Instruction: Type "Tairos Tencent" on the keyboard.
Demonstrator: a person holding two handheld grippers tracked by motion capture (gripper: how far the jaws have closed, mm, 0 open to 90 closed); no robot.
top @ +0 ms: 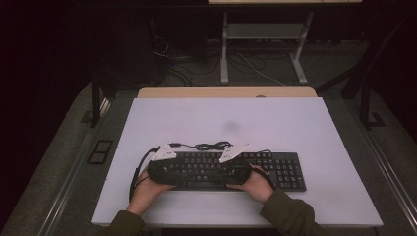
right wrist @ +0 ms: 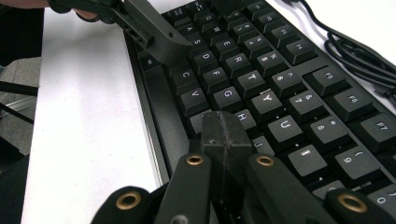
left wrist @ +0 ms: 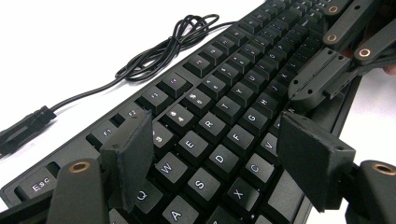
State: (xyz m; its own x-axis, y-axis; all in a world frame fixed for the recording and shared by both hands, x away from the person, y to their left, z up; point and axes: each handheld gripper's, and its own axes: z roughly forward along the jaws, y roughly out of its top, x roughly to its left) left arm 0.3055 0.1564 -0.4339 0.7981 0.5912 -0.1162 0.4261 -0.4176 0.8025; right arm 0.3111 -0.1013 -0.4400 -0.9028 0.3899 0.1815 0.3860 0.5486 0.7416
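Closest to the lens, the right gripper [right wrist: 223,122] had its two black jaws pressed flat together with nothing between them, their joined tip poised over the H key of the black keyboard [right wrist: 280,88]; whether it touched the key could not be told. Beyond that tip, the letter rows ran away toward the upper left, where the left gripper [right wrist: 154,35] stood over the keys near the board's front edge. Seen along its own jaws, the left gripper [left wrist: 212,154] stood open, one pad over the number row near the 2 and 3 keys, the other over the front edge near the C and V keys, with the W, E, S and D keys showing in the gap and nothing clamped. From above, the left gripper [top: 162,160] and the right gripper [top: 235,160] hovered side by side over the left half of the keyboard [top: 280,169], each held by a hand in an olive sleeve. That keyboard lay flat near the front edge of the white table [top: 295,123], lengthwise across it, its number pad on the right. Its black cable [top: 209,145] lay in a loose coil on the table just behind the keyboard's rear edge.
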